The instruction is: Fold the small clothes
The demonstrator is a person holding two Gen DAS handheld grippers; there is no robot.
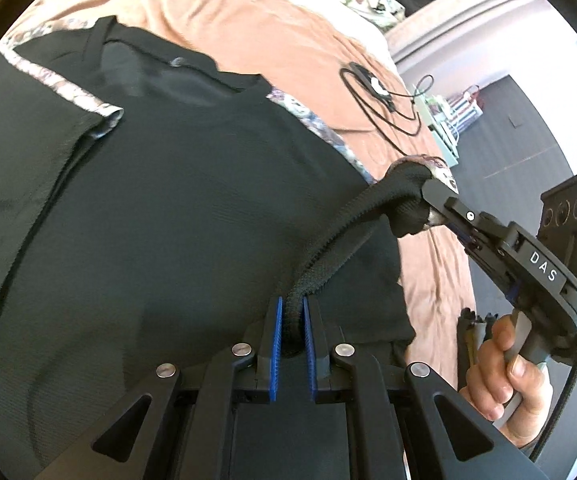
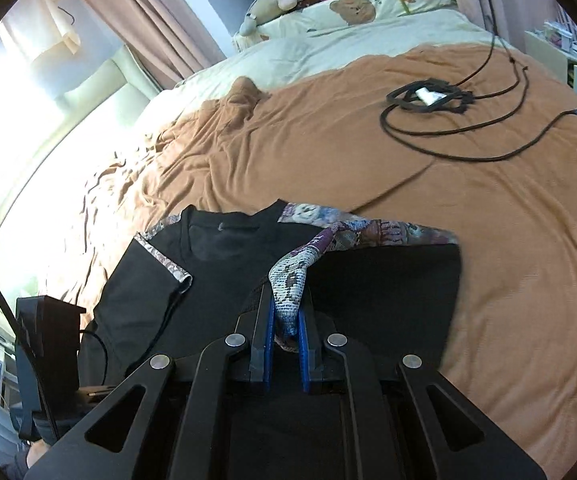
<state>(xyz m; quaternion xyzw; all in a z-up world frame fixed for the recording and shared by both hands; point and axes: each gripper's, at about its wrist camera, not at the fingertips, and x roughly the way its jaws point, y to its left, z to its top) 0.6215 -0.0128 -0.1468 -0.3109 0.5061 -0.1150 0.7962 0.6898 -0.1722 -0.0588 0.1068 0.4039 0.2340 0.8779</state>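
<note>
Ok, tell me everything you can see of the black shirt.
The black shirt is a knit-looking top with floral-patterned trim along shoulders and sleeve cuffs. It lies spread on the orange blanket, neckline away. The left gripper pinches a bunched black edge; the right gripper pinches a patterned sleeve end, lifted off the blanket.

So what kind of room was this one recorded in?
Almost certainly a bedroom. The black shirt is spread on a bed with an orange-brown blanket; a bear-print pillow and soft toys sit at its head, and curtains hang beside it.
</note>
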